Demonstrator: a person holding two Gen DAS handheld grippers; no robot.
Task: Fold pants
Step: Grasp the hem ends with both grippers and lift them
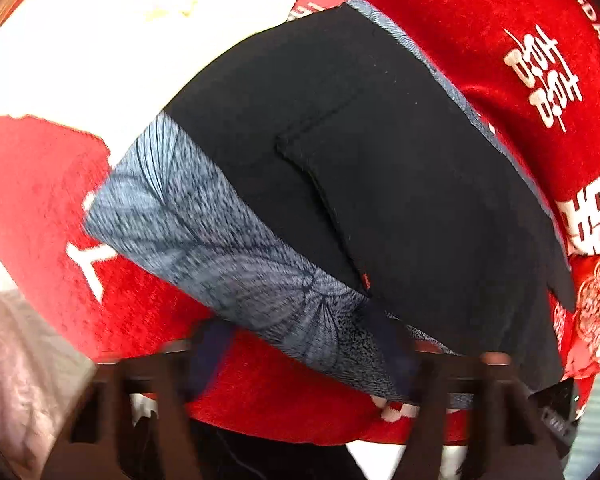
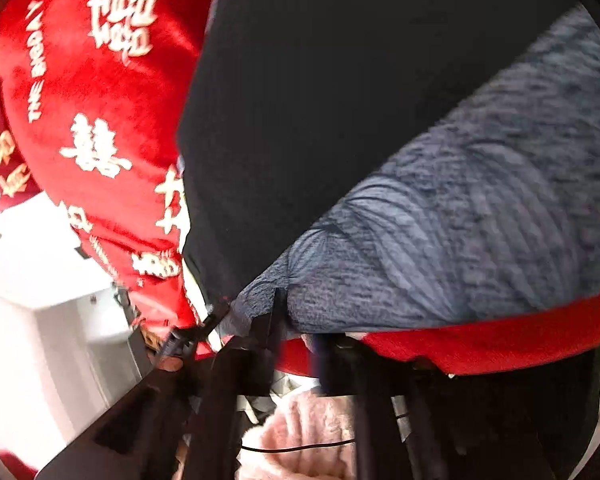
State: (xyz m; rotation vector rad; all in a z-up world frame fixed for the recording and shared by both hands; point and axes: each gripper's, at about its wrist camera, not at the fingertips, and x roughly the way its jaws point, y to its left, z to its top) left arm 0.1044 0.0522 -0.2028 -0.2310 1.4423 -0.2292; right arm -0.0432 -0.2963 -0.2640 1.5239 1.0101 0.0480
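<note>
The pants (image 1: pixel 380 168) are black outside with a blue-grey patterned lining (image 1: pixel 220 248); they lie on a red blanket (image 1: pixel 40 200) with a back pocket facing up. My left gripper (image 1: pixel 304 356) is open, its fingers (image 1: pixel 208 356) spread just at the near edge of the lining, holding nothing. In the right wrist view the pants (image 2: pixel 340 100) fill the frame with the lining (image 2: pixel 480 220) turned up. My right gripper (image 2: pixel 296 332) is open at the lining's lower edge; one finger (image 2: pixel 268 320) touches the cloth.
The red blanket (image 2: pixel 100 140) carries white characters and hangs over the bed edge. A white pillow or sheet (image 1: pixel 120 40) lies beyond the pants. Pink fluffy cloth (image 2: pixel 308 432) and a white floor or cabinet (image 2: pixel 40 300) sit below.
</note>
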